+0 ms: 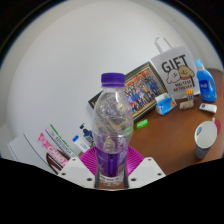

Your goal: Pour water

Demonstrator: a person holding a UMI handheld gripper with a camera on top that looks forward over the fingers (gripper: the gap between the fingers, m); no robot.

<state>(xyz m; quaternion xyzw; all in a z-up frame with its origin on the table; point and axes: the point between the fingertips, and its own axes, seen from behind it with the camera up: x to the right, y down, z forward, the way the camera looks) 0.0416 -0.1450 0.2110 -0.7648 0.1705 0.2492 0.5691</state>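
The gripper (pixel 112 172) pinches a clear water bottle (pixel 113 125) with a purple cap, upright above the brown counter (pixel 165 135); a white "GIFT" bag (pixel 174 68) stands at its far edge by the white wall (pixel 80 50).

Handheld tool (pixel 111 172), two pale angular fingers (pixel 150 170), inner pads (pixel 93 160) magenta — ridged, plain — no markings visible

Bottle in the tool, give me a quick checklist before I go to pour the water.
1. Tool closed on the bottle: ok, both pads press its sides.
2. Bottle upright: ok.
3. Cap off: not ok, the purple cap is on.
4. Water inside: cannot tell.
5. Cup to pour into: ok, one stands on the table far ahead to the right.
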